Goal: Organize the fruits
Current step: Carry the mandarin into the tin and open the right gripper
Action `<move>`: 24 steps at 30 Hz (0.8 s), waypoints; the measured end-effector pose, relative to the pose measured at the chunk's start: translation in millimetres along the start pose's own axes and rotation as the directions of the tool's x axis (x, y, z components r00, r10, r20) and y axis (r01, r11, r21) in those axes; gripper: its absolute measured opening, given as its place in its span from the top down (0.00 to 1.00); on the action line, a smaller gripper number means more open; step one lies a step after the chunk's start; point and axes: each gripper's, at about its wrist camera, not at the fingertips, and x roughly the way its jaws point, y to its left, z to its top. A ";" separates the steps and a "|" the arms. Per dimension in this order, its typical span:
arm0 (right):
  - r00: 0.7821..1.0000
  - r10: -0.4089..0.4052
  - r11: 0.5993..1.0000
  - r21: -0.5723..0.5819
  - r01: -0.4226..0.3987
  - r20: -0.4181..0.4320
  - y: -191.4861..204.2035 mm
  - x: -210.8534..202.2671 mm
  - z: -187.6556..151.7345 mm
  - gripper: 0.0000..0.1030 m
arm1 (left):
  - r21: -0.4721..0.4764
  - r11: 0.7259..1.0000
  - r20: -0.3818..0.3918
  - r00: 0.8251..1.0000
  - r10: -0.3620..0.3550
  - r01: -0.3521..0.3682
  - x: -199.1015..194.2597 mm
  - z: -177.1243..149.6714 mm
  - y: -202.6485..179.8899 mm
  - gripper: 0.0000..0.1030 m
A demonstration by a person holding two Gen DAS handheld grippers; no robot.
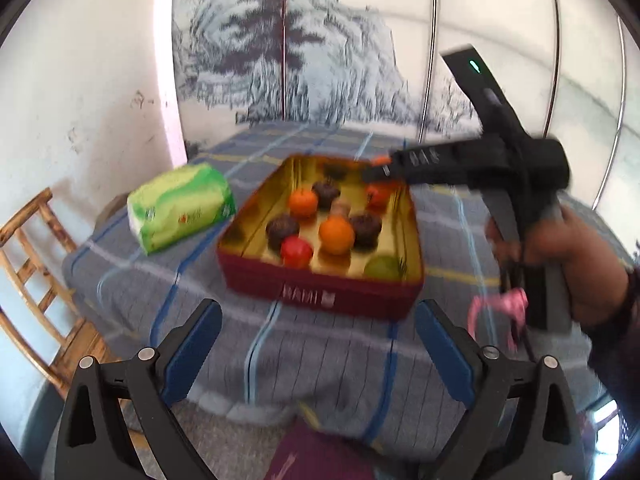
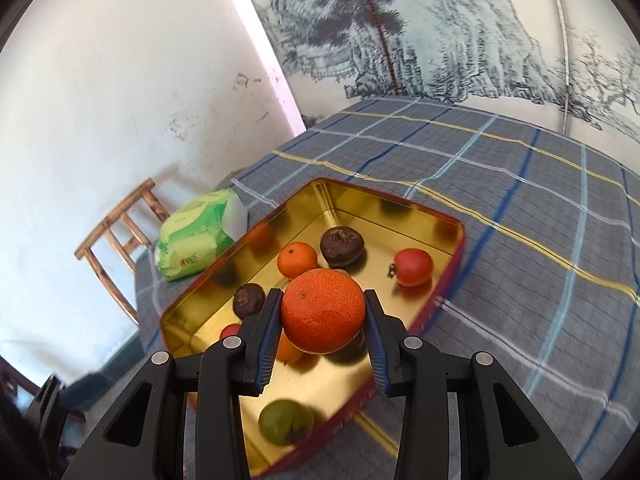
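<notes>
A red tin with a gold inside [image 1: 320, 294] [image 2: 404, 204] stands on the checked tablecloth. It holds several fruits: oranges [image 1: 337, 235], dark brown fruits [image 2: 342, 246], red fruits [image 2: 413, 267] and a green one [image 2: 285, 422]. My right gripper [image 2: 323, 318] is shut on an orange [image 2: 323, 310] and holds it above the tin; it also shows in the left wrist view [image 1: 378, 168] over the tin's far right corner. My left gripper [image 1: 318, 344] is open and empty, in front of the tin's near wall.
A green tissue pack [image 1: 182, 206] [image 2: 198, 236] lies left of the tin. A wooden chair [image 1: 36, 280] [image 2: 118, 236] stands at the table's left edge by the white wall. A painted screen stands behind the table. The cloth [image 2: 520, 200] stretches right of the tin.
</notes>
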 end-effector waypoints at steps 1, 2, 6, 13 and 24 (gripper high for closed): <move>1.000 0.006 1.000 0.001 -0.006 -0.008 -0.4 5.9 1.6 0.61 | -0.006 1.000 -0.009 1.000 0.002 -0.002 -1.1 -2.8 0.2 0.05; 1.000 0.005 1.000 0.001 -0.005 -0.018 -0.4 11.8 3.0 0.61 | -0.016 1.000 -0.003 1.000 0.006 -0.006 -4.0 -3.5 1.8 0.04; 0.999 -0.011 1.000 -0.013 0.010 -0.042 -0.4 28.3 6.6 0.61 | -0.040 0.997 0.112 0.992 -0.063 0.068 -30.2 -7.2 6.8 0.01; 0.996 -0.053 0.998 -0.025 0.051 -0.067 -5.2 48.6 15.0 0.61 | -0.054 0.995 0.139 0.987 -0.078 0.086 -29.7 -1.8 12.5 0.01; 0.995 -0.077 0.997 -0.004 0.077 -0.071 -9.7 64.5 23.3 0.60 | -0.069 0.993 0.079 0.992 0.099 -0.093 5.0 28.7 31.3 0.01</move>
